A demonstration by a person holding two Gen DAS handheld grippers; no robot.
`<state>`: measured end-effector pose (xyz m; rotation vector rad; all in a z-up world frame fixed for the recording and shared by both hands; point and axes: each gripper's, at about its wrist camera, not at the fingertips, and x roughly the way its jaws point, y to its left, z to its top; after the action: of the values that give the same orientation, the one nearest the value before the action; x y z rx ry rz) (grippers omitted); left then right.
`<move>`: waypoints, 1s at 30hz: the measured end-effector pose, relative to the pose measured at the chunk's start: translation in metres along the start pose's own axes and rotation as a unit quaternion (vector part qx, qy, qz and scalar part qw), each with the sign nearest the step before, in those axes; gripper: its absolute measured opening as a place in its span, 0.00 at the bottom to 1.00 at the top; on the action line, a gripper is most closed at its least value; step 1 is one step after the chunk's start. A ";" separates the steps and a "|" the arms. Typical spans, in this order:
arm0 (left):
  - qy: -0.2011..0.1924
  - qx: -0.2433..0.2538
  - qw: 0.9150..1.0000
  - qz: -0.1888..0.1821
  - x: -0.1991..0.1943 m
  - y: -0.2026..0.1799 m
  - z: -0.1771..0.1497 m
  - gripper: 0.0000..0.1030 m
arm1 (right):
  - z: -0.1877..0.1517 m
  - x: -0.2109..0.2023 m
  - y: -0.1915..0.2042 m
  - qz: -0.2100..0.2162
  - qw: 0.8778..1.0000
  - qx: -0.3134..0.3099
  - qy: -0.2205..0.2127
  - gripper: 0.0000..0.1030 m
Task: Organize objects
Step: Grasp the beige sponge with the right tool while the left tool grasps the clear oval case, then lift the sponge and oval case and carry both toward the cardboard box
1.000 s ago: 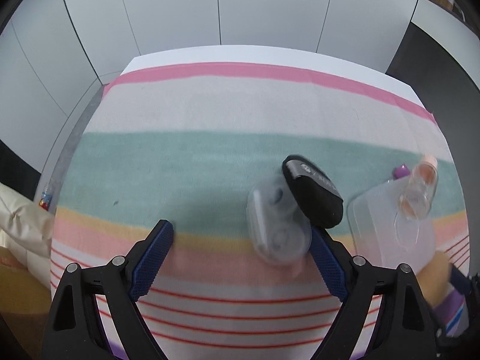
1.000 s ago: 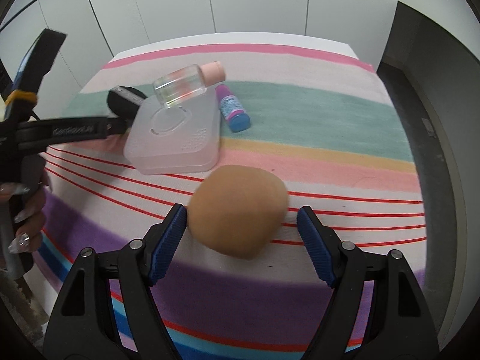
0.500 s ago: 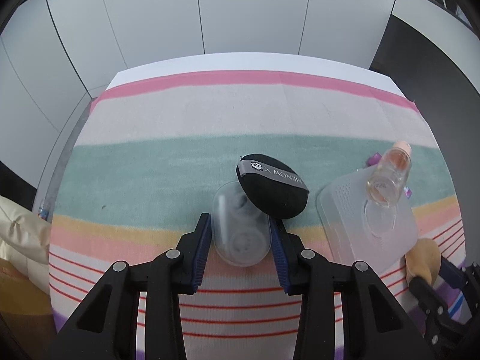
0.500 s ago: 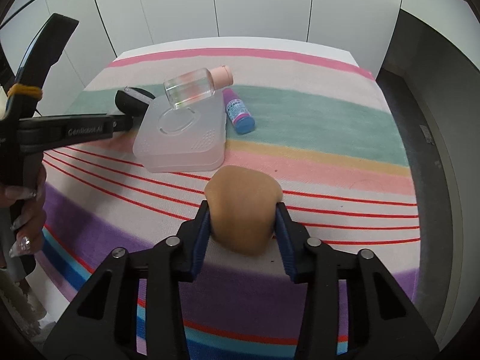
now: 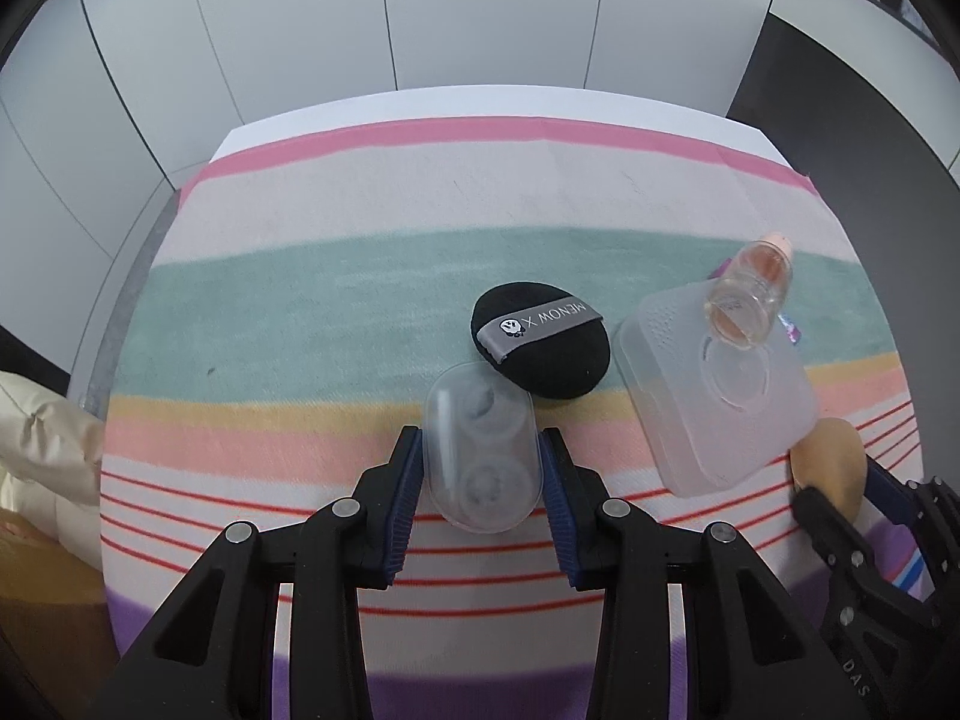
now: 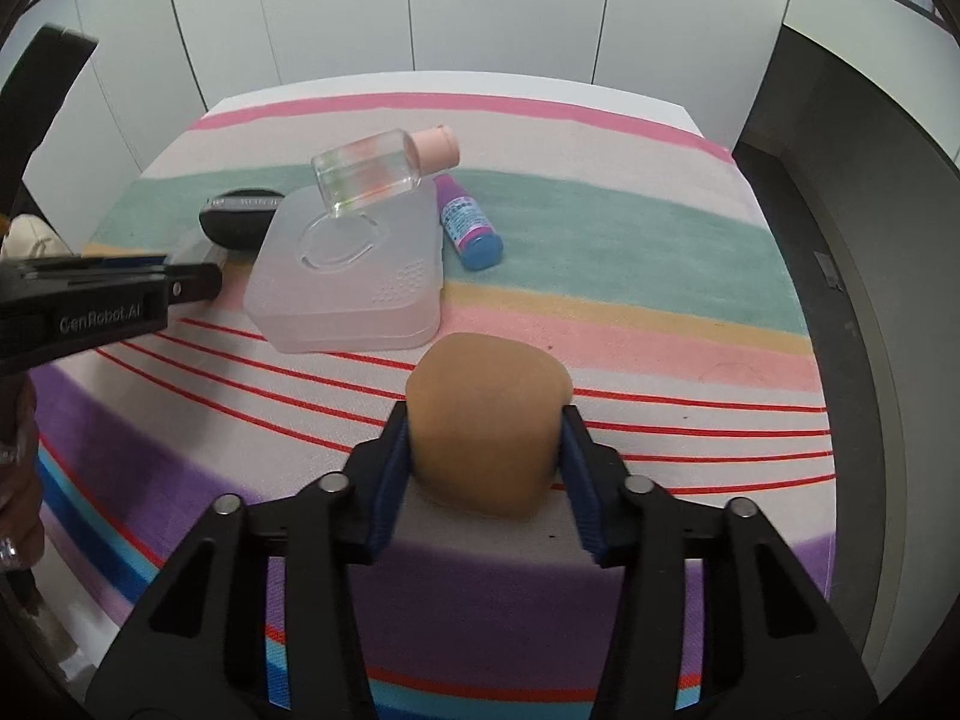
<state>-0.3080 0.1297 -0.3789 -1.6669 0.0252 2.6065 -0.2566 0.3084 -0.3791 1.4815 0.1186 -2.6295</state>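
My left gripper (image 5: 480,456) is shut on a clear oval plastic case (image 5: 480,450) at the near middle of the striped cloth. A black powder puff (image 5: 540,339) lies just beyond it. My right gripper (image 6: 486,438) is shut on a tan makeup sponge (image 6: 486,420), which also shows at the right edge of the left wrist view (image 5: 831,468). A frosted square box (image 6: 354,267) sits ahead of the sponge, with a clear bottle with a pink cap (image 6: 378,171) lying on its lid. A small purple and blue bottle (image 6: 468,222) lies beside the box.
The striped cloth (image 5: 360,228) covers a table set against white wall panels. A cream cushion (image 5: 42,438) lies off the table's left edge. The floor drops away dark on the right (image 6: 870,240). The left gripper's body (image 6: 90,306) crosses the right wrist view's left side.
Both grippers went from wide open to shut: the left on the clear case, the right on the tan sponge. The sponge is squeezed narrower. Both views have drawn back a little.
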 end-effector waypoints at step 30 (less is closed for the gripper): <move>-0.115 -0.037 0.992 0.036 -0.203 0.032 0.051 0.38 | 0.100 -0.188 -0.002 0.001 0.995 0.026 -0.093 0.28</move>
<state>-0.2709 0.0936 -0.1734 -1.4006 -0.0206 2.8705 -0.2448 0.3100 -0.1661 1.2401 0.0305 -2.7722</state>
